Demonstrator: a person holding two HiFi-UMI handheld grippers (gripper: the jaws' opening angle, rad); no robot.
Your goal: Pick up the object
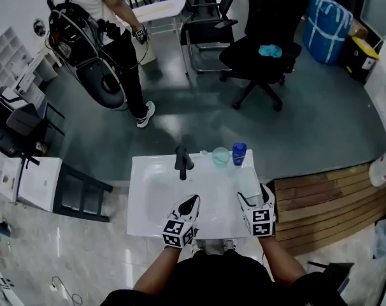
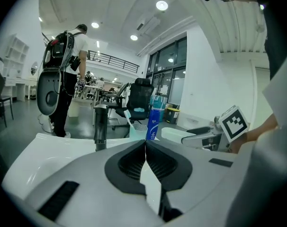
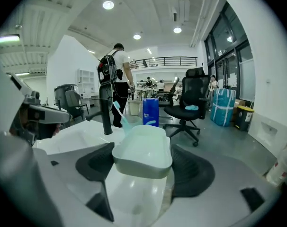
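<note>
The object to lift looks to be the pale oval dish [image 1: 248, 182], which lies on the right-hand ledge of the white sink [image 1: 148, 196], behind it the blue bottle [image 1: 239, 153] and the cup [image 1: 220, 156] with a toothbrush [image 3: 119, 112] in it.

The right gripper [image 1: 251, 204] is the one placed for it. In the right gripper view its jaws stand wide apart, with the dish's near end between the two dark pads. The dish's walls run just beside the pads on either side, though whether they touch cannot be told. The dish's long axis runs away from the person, in line with the jaws, so the pads face its two long sides and would close across its narrow width.

The left gripper [image 1: 188, 204] hangs over the front of the basin, nearer the black faucet [image 1: 181, 162] than the dish, and its jaws are pressed together on nothing — it has no part in this grasp.

The coming move most likely turns on one thing: the dish lies dead ahead of the right gripper and already inside its span, so a plain squeeze should take it (no reach or turn seems needed). The rim flares outward, so a grip set too high might slip.
</note>
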